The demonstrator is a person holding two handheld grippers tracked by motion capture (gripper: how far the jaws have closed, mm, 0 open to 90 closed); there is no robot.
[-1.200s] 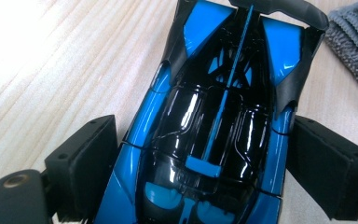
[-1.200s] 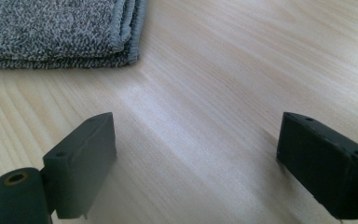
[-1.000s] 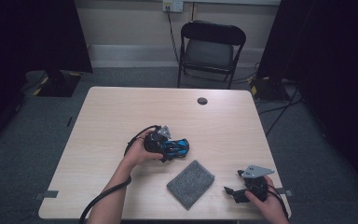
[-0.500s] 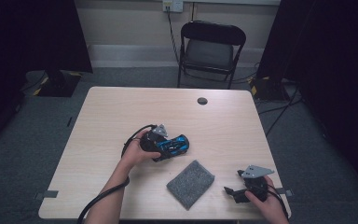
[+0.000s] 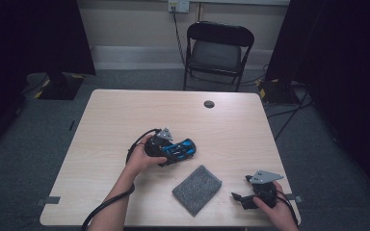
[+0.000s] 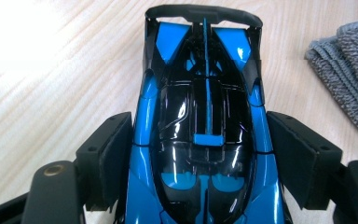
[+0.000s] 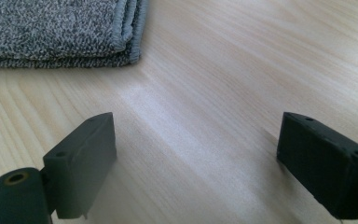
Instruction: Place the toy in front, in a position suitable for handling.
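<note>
A blue and black toy car (image 6: 200,135) lies near the middle of the pale wooden table (image 5: 125,120), just left of the table's centre and toward the near half. The left gripper (image 5: 166,147) holds it: in the left gripper view the two black pads (image 6: 114,154) sit against the car's flanks, one on each side, having just closed in on it, with the car's rear wing pointing away from the hand. A folded grey cloth (image 5: 197,189) lies on the table just near and right of the car, apart from it. Further right, at the near right corner, the right gripper (image 5: 241,198) rests low over the bare wood, its jaws spread wide with nothing between them, the cloth's edge a little way beyond them.
</note>
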